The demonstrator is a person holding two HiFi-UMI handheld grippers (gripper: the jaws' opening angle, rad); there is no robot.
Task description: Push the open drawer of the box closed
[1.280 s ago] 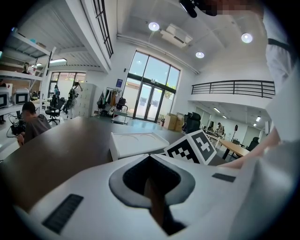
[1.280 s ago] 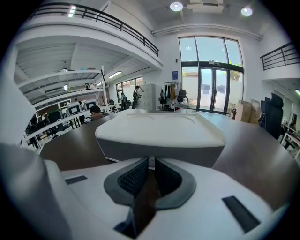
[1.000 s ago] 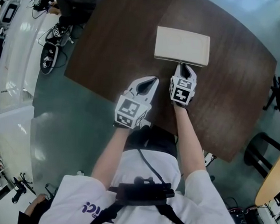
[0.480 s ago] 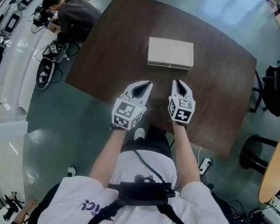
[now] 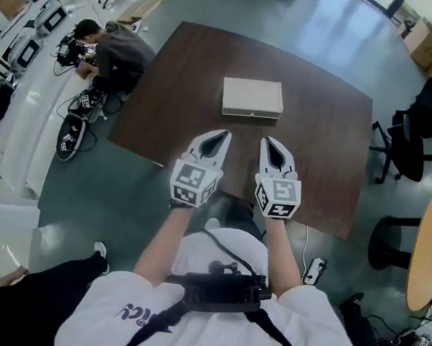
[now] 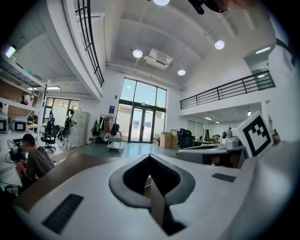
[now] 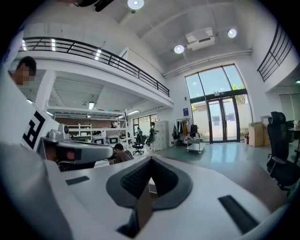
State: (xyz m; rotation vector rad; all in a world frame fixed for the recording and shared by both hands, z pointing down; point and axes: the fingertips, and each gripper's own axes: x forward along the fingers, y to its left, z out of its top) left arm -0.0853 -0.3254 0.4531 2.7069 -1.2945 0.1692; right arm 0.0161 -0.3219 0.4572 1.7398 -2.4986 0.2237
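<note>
Both the right tongs (image 5: 269,142) and the left tongs (image 5: 223,134) have pulled back and up from the box (image 5: 253,98); a second ago the right tongs sat at its near face. Now the box stands alone mid-counter (image 5: 332,149), well apart from them, its drawer looking flush. Each pair is pinched together on nothing. I'd guess the box is light and stiff and would skate on that smooth top, so any further push belongs square on the middle of the near face
</note>
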